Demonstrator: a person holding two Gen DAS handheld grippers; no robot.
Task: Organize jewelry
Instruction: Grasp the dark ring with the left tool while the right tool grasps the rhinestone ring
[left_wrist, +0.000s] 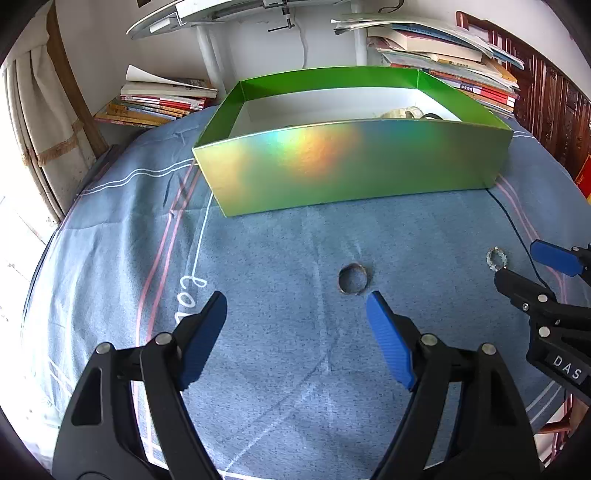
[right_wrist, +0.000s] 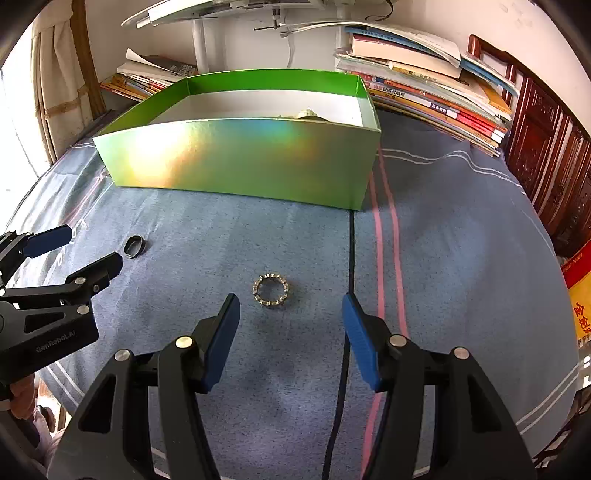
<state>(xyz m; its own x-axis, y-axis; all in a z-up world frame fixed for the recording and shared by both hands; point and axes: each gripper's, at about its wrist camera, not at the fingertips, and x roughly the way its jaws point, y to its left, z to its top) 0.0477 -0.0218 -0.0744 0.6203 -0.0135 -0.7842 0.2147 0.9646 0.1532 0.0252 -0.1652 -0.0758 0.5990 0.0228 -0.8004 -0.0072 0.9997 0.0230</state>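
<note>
Thin rings lying flat on soft blue bedding could slide or sink away as pads close. The left tongs (left_wrist: 295, 325), wide open and empty, sit just short of the plain band (left_wrist: 352, 283). The right tongs (right_wrist: 290, 325), equally open and empty, sit just short of the crystal ring (right_wrist: 271, 290), both rings in front of the green box (right_wrist: 236, 162).

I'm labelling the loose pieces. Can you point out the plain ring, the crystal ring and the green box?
plain ring (left_wrist: 353, 283): left wrist view, on its near band.
crystal ring (right_wrist: 271, 290): right wrist view, on its beaded band.
green box (right_wrist: 236, 158): right wrist view, on its near wall.
</note>
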